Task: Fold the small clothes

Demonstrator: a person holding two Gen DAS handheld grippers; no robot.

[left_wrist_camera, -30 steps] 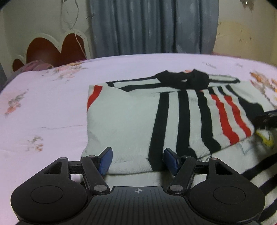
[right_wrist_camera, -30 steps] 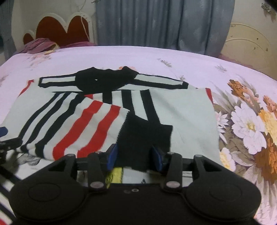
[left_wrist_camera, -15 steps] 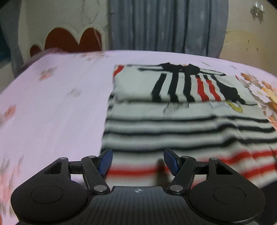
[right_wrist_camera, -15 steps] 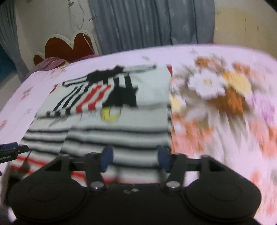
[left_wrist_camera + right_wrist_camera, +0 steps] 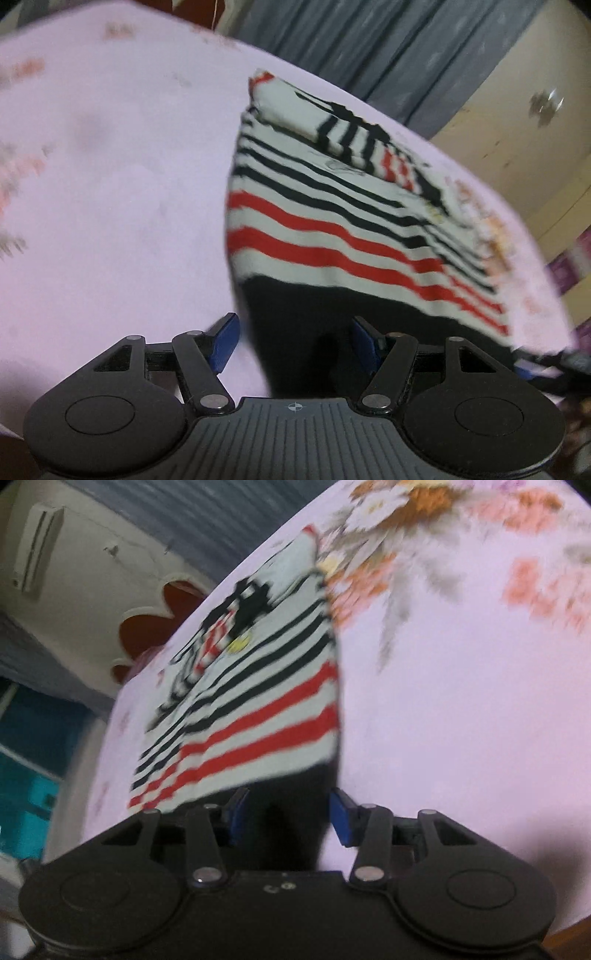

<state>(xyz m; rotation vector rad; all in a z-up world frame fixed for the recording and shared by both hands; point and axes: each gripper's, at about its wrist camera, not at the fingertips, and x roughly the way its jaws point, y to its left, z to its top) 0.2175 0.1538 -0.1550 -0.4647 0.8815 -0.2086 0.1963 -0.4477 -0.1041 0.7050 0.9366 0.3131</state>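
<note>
The striped garment (image 5: 332,236) lies flat on the pink bedsheet (image 5: 110,184). The left gripper (image 5: 291,338) and right gripper (image 5: 286,812), jaws parted and just closing, each straddle its black hem's corners without pinching.

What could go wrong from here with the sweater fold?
1. Left gripper straddles the black hem at its side edge, jaws open; closing could pinch bedsheet too.
2. Right gripper: its jaws have just been closing around the hem, not yet pressing it; it may slip on lifting.
3. The folded-down top lies loose and could shift if the hem drags.
</note>
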